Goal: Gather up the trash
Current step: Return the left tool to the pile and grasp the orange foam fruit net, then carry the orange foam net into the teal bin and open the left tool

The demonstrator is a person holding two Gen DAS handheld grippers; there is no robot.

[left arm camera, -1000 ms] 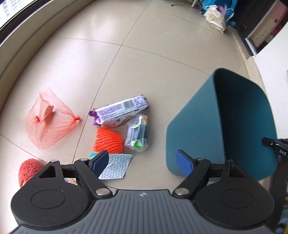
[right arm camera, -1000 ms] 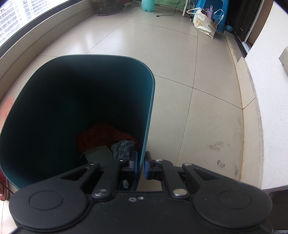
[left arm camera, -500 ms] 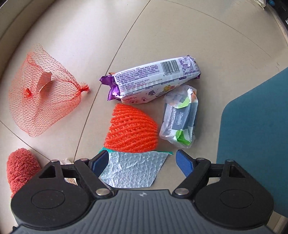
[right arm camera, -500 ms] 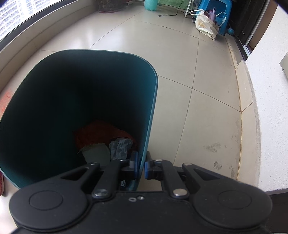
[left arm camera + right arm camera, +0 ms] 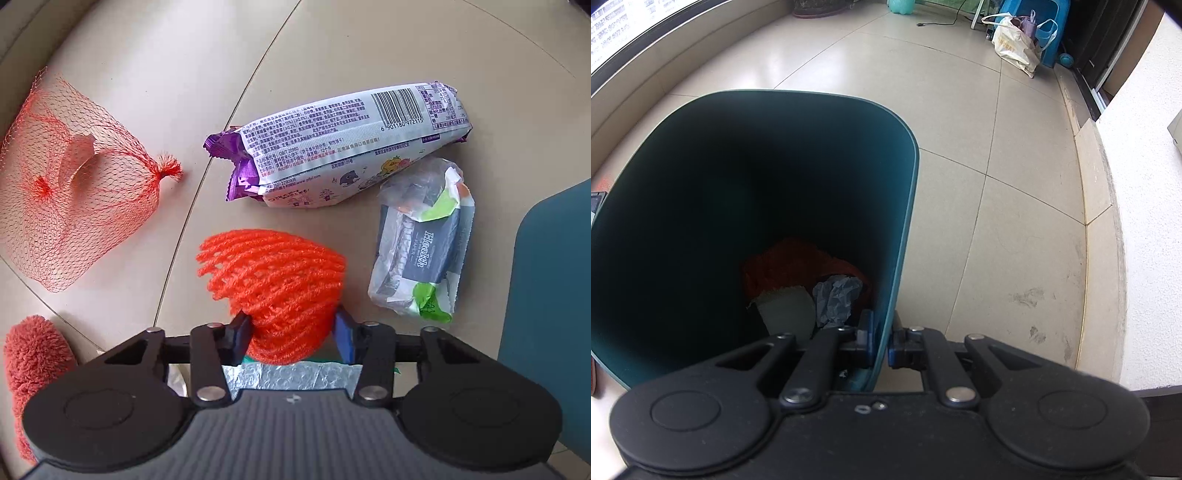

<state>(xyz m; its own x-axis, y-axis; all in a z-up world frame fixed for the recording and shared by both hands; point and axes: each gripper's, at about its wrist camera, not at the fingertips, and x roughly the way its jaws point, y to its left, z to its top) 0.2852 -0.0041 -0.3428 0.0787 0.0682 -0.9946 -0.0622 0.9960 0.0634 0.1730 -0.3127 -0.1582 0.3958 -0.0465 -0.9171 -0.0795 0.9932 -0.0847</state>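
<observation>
Tiled floor [image 5: 351,48] w/ trash spread out. Left gripper [image 5: 291,332] pts down, jaws closing on orange foam net [image 5: 273,280], pads touching both sides. Foil [image 5: 291,376] under it; snack pack [image 5: 343,144], tissue pack [image 5: 421,251], mesh bag [image 5: 62,192] nearby. Right gripper [image 5: 881,343] pinches bin [image 5: 901,229] wall; scraps inside.

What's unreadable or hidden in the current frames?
- Left wrist view: the silver foil sheet is mostly covered by the left tool and the orange foam net its jaws are closing around.
- Left wrist view: the fuzzy red item is cut off by the frame edge.
- Right wrist view: the teal bin, clamped by the right tool, is too dark inside to identify its contents.
</observation>
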